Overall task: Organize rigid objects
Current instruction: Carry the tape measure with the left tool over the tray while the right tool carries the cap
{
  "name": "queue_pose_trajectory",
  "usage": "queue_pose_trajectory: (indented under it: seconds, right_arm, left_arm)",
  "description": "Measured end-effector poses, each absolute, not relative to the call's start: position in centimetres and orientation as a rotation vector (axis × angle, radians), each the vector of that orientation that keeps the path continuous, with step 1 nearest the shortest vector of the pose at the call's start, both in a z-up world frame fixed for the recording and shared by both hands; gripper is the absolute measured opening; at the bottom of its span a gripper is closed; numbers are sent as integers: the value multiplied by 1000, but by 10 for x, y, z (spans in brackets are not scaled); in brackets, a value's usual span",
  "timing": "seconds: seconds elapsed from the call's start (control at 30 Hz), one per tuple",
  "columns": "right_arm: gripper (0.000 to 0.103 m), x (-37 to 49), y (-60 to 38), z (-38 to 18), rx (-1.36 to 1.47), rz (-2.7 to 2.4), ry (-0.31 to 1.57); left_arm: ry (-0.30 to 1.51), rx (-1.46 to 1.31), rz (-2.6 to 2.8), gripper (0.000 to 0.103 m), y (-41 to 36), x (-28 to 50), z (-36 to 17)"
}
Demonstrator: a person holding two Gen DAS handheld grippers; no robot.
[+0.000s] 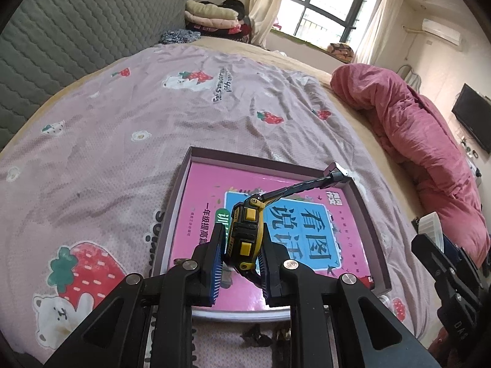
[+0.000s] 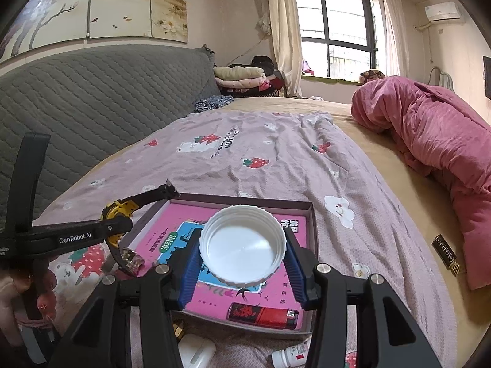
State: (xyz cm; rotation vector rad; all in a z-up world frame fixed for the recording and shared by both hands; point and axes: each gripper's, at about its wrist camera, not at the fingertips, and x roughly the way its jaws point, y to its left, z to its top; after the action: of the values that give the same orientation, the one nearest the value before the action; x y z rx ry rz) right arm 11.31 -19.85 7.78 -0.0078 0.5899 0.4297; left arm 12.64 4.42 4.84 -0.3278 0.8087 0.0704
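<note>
Grey quilted fabric covers the headboard (image 2: 92, 98) at the far left, and beside it the bed carries a lilac sheet (image 1: 122, 141) printed with strawberries and bears. On that sheet lies a shallow box tray (image 1: 181, 190) lined with a pink book cover (image 1: 208, 190). The left tongs (image 1: 241, 247) are closed on a yellow-and-black wristwatch (image 1: 244, 233), its case pinched between the blue pads just above the tray's near left part, with one black strap (image 1: 303, 185) reaching out toward the tray's far right corner; in the right wrist view the same watch (image 2: 118, 211) hangs at the tray's left edge. Further right, the right tongs (image 2: 242, 254) hold a white ribbed jar lid (image 2: 242, 242), open side up, with a blue pad pressed against each side, over the middle of the tray. A red lighter (image 2: 264, 312) lies inside the tray at its near edge. Below the tray, on the sheet, lie a small white bottle (image 2: 288, 355) and a white case (image 2: 196, 352). To the right a pink quilt (image 2: 429, 141) is bunched along the bed's edge, with a dark, gold-marked tag (image 2: 445, 254) just beside it.
</note>
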Motion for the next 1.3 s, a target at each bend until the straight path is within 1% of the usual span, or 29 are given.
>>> queue_pose_trajectory:
  seconds: [0.7, 1.3]
  right_arm:
    - [50, 128, -188, 50, -39, 431, 668]
    - [50, 139, -185, 35, -50, 418, 708]
  left_arm:
    - [900, -263, 120, 21, 35, 152, 3]
    - [932, -171, 106, 21, 15, 160, -15]
